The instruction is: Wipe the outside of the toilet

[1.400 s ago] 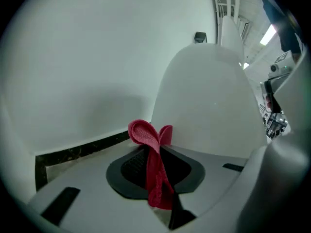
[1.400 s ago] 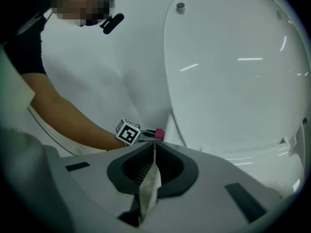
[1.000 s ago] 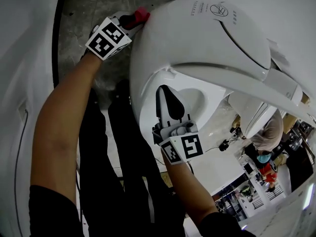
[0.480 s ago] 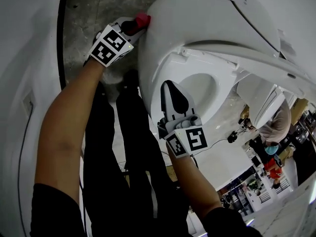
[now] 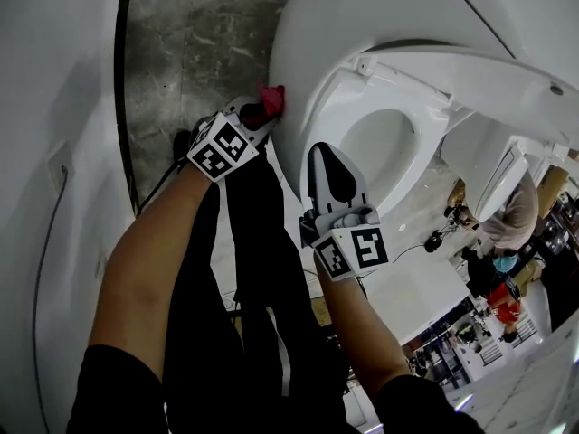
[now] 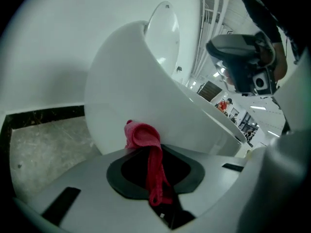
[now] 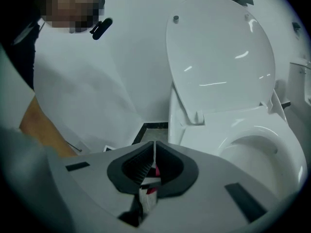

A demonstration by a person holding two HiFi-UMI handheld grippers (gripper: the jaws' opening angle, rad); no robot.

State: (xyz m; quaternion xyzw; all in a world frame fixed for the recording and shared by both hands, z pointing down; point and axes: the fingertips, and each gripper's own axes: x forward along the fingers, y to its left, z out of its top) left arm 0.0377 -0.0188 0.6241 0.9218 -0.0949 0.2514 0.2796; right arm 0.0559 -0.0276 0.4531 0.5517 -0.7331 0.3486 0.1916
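A red cloth [image 5: 272, 97] is clamped in the left gripper [image 5: 260, 111] and pressed against the toilet bowl [image 5: 303, 57] on its outer left side. The right gripper [image 5: 324, 157], jaws pressed together, is held by the near rim.

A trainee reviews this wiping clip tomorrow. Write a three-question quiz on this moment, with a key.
1. True or false: the left claw is shut on the red cloth.
2. The cloth presses against which part of the toilet? A) inside of the bowl B) outer side of the bowl C) the seat
3. Short answer: is the toilet lid up or down?
Key: 1 true; 2 B; 3 up.
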